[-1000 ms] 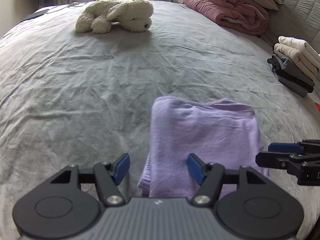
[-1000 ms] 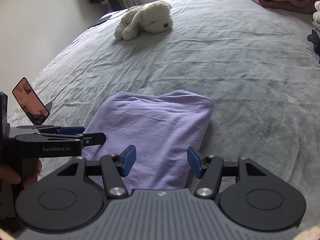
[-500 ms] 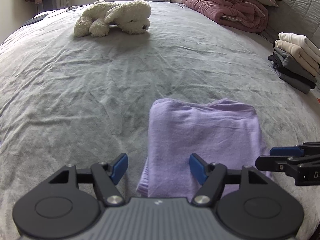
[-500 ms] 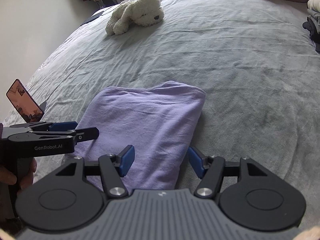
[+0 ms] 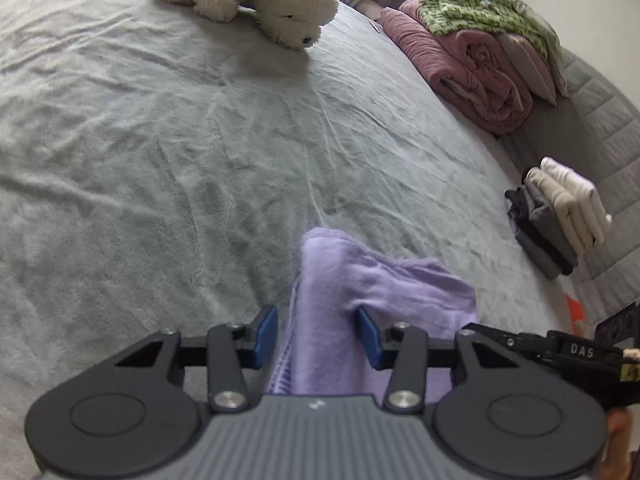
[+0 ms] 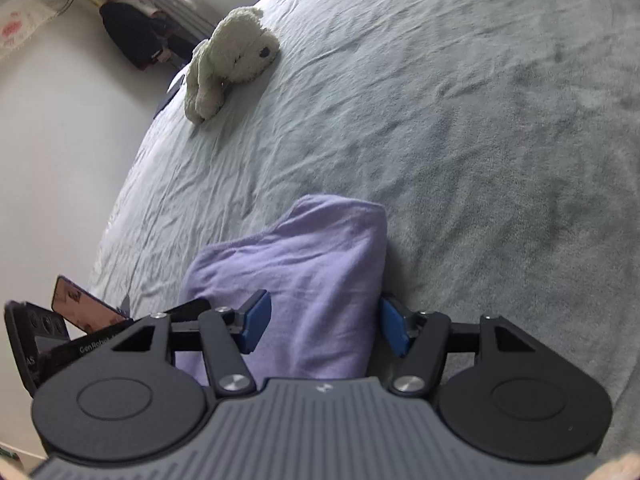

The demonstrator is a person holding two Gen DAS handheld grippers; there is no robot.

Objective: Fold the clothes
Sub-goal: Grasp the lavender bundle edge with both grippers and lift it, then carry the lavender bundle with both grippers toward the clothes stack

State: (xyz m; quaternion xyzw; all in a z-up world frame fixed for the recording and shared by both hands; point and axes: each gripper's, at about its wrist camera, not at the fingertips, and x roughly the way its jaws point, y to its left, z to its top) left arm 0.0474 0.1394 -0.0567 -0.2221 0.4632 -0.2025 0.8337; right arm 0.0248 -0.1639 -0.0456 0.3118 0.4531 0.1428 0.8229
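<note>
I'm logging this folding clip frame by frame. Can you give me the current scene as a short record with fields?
surface: grey bed cover
garment: folded lilac cloth, near edge between both sets of fingers
left gripper: open, straddling the cloth's left edge
right gripper: open, straddling the cloth's right edge
done pile: stack of folded clothes by the headboard
other items: white plush toy; rolled pink blanket

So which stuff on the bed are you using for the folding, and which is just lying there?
Part of the job:
- purple cloth
- left hand-held gripper, open around its near edge
- right hand-held gripper, open around its near edge

Just lying about:
- white plush toy
- pink blanket bundle
- green patterned cloth
- folded clothes stack
</note>
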